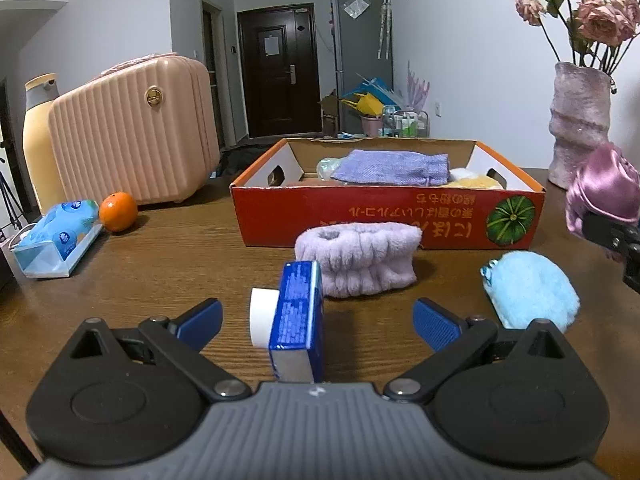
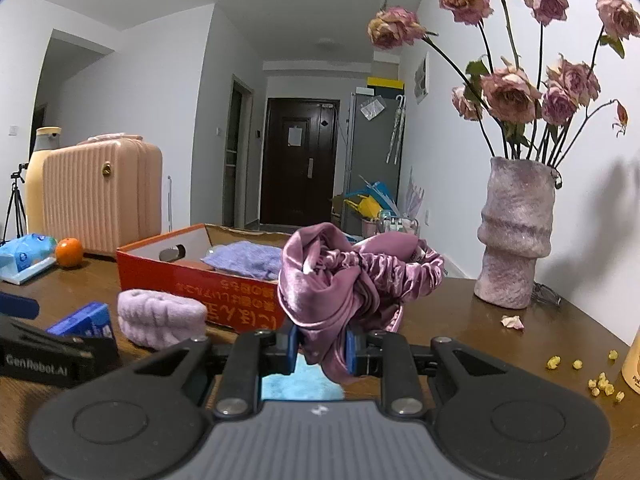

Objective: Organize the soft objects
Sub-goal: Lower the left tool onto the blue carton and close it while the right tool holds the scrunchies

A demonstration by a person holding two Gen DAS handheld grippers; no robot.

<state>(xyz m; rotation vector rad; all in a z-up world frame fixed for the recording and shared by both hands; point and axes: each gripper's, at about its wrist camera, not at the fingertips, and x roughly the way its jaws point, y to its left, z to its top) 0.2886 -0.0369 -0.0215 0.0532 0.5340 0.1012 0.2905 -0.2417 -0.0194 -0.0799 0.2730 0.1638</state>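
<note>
Wooden surface [image 1: 168, 280] carries an orange cardboard box [image 1: 384, 216] at 12 o'clock, long axis left to right, holding a folded purple cloth [image 1: 394, 168]. In front of the box lies a lilac plush headband [image 1: 360, 262], long axis left to right. A blue fluffy puff [image 1: 532, 290] rests at 2 o'clock. Right gripper [image 2: 320, 350]: jaws narrow, clamped on a pink satin bonnet [image 2: 352, 280], held above the surface. Left gripper [image 1: 318, 322]: jaws wide, a blue carton [image 1: 298, 326] between them, untouched, long axis pointing to 12 o'clock.

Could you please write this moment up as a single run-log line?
right tool: shut on satin bonnet, lifted | left tool: open, around blue carton | box: holds purple cloth | table: lilac headband, blue puff
</note>
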